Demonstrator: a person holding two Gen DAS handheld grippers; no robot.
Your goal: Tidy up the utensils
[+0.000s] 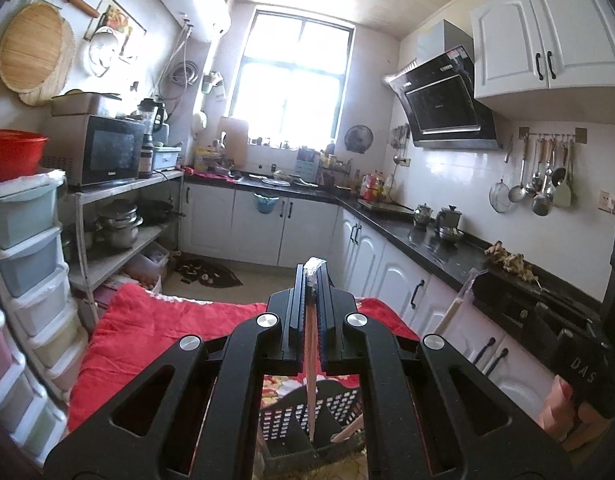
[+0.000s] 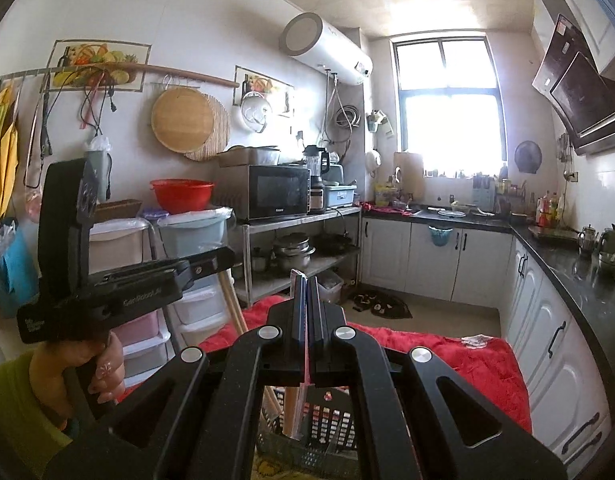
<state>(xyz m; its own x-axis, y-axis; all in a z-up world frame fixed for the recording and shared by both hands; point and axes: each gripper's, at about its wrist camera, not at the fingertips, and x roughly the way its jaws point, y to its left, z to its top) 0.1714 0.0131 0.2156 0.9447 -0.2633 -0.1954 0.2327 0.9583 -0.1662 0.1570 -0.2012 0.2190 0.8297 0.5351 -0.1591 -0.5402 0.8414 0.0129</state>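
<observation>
Left gripper (image 1: 312,280) is clamped on a bundle of pinkish chopsticks (image 1: 310,392) in a clear wrapper, tips hanging over the black perforated plastic utensil basket (image 1: 335,404) on the red cloth (image 1: 155,320). Right gripper (image 2: 306,292) is likewise clamped on a wrapped chopstick pack (image 2: 297,412) above the same basket (image 2: 331,420). Light, thin, stiff sticks; the film looks slippery, so a grip near the upper end seems best, keeping them vertical.

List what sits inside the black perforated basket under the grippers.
In the basket, dividers form compartments; the wrapped chopsticks clamped in the left gripper reach down into one, and another wooden stick leans beside them. The gripper frames hide the rest.
</observation>
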